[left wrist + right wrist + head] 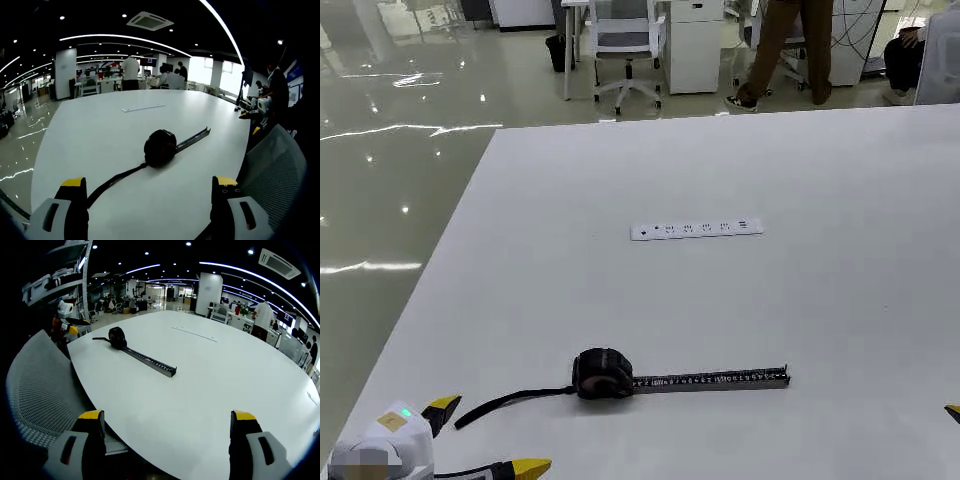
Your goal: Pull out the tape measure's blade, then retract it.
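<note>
While the left gripper (150, 182) and right gripper (168, 415) gape empty, the tape (603, 373) lies on the table (770, 160), blade (710, 379) out: stiff, springy, I'd reckon; pinch its end hook.

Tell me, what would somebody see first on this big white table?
A black tape measure lies near the front edge of the white table, its blade pulled out flat to the right and its strap trailing left. Behind it, mid-table, sits a white power strip. The left gripper is open at the bottom left, touching nothing.
</note>
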The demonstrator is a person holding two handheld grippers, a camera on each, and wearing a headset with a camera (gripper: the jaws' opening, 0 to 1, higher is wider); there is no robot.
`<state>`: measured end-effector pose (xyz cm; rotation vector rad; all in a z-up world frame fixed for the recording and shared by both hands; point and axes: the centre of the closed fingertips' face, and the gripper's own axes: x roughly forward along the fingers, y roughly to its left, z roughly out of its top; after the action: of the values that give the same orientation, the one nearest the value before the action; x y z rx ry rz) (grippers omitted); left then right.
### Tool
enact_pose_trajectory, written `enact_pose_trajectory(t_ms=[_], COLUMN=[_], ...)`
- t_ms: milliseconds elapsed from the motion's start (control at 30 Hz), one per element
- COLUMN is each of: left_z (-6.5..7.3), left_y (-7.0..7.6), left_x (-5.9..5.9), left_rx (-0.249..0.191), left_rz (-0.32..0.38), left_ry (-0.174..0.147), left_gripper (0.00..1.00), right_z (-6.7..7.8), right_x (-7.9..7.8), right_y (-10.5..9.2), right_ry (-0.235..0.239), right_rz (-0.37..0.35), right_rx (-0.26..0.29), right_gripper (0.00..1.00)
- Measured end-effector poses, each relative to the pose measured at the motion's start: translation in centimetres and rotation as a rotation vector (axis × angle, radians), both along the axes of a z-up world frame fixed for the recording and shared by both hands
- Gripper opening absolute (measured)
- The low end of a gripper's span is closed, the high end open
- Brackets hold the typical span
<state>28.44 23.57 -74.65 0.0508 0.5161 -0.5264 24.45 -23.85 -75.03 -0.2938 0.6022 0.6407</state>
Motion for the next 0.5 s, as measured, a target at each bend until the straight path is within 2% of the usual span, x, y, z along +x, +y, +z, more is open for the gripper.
enact_pose_trajectory(t_ms=[100, 167, 267, 433, 500], left_z=[0.43, 0.58, 0.67, 0.30, -0.09], left_y=[-0.26, -0.55, -0.74, -0.40, -0.32], left_x=[-0.07, -0.19, -0.49, -0.74, -0.83], left_rx=[0.008, 0.005, 0.002, 0.002, 0.001], left_rz=[-0.007, -0.021, -0.025, -0.025, -0.015], left_ry=[-0.014, -0.018, -0.006, -0.014, 0.003], left_gripper=[1.00, 1.00, 1.00, 1.00, 1.00], right_z=[0.05, 0.51, 0.84, 0.58, 0.26], right_x=[-0.23, -0.19, -0.12, -0.19, -0.25], right_y=[-0.05, 0.04, -0.17, -0.56, -0.79], right_ry=[0.004, -0.012, -0.014, -0.008, 0.002], right_rz=[0.024, 0.028, 0.021, 0.028, 0.028], right_rx=[-0.021, -0.022, -0.027, -0.042, -0.042], right_gripper=[1.00, 1.00, 1.00, 1.00, 1.00])
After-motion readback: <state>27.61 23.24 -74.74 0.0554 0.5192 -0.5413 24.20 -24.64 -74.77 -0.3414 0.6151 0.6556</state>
